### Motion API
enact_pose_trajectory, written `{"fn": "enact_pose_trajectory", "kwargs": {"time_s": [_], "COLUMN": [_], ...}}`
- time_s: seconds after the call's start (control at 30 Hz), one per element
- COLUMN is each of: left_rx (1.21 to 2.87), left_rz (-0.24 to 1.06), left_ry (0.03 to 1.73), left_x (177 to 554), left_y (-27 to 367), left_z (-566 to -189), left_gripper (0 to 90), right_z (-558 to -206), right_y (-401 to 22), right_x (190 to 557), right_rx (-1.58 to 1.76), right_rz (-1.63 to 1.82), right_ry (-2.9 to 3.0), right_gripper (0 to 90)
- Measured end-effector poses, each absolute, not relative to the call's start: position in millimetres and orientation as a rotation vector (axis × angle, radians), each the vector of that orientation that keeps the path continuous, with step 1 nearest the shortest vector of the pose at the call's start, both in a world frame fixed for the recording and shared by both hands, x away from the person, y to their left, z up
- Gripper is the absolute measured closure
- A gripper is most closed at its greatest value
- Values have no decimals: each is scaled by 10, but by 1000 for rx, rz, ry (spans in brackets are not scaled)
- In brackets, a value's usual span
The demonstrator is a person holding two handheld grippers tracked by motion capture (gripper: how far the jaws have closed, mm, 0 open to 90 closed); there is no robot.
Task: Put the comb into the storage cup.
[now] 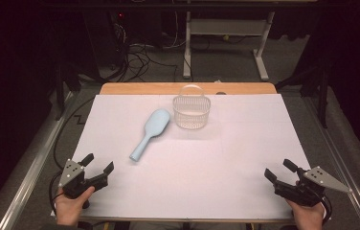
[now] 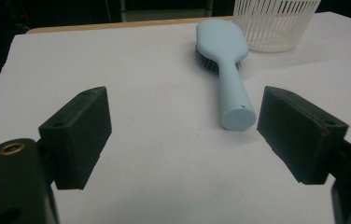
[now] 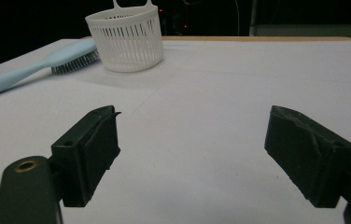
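A person is holding a gripper in each hand at the near edge of the table (image 1: 120, 88), which is covered by a white sheet (image 1: 192, 163). The left gripper (image 1: 99, 163) is sitting at the near left corner, its jaws standing wide apart with nothing between them. The right gripper (image 1: 277, 170) is sitting at the near right corner, jaws likewise spread wide and empty.

A light blue brush (image 1: 149, 134) is lying on the sheet, left of centre and toward the far side. It is lying bristles down, its handle pointing near and left, its head pointing far and right. In the left gripper view the brush (image 2: 227, 70) is lying ahead of the jaws, the handle end showing just beside the right-hand jaw but farther off, not touching it.

A white slatted basket (image 1: 191, 112) is standing upright just right of the brush head, near the far middle of the sheet. In the right gripper view the basket (image 3: 126, 42) and the brush (image 3: 38, 65) are showing far off to the left, well apart from that gripper.
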State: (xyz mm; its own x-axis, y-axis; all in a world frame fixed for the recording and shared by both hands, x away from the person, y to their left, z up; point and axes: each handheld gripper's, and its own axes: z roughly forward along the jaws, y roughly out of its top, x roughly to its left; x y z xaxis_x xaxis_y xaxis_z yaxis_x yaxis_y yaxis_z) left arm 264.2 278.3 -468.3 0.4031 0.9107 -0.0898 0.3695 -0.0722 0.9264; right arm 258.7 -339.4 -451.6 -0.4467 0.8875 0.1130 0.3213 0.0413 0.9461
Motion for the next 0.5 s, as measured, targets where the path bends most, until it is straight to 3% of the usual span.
{"fn": "enact_pose_trajectory", "kwargs": {"time_s": [0.5], "left_rx": [1660], "left_rz": [670], "left_ry": [1161], "left_x": [2652], "left_y": [2789], "left_z": [-4679], "left_gripper": [181], "right_z": [-4518], "right_y": [-3391], "right_x": [2588], "right_rx": [1213], "right_rz": [1411], "right_ry": [1817], "right_gripper": [181]}}
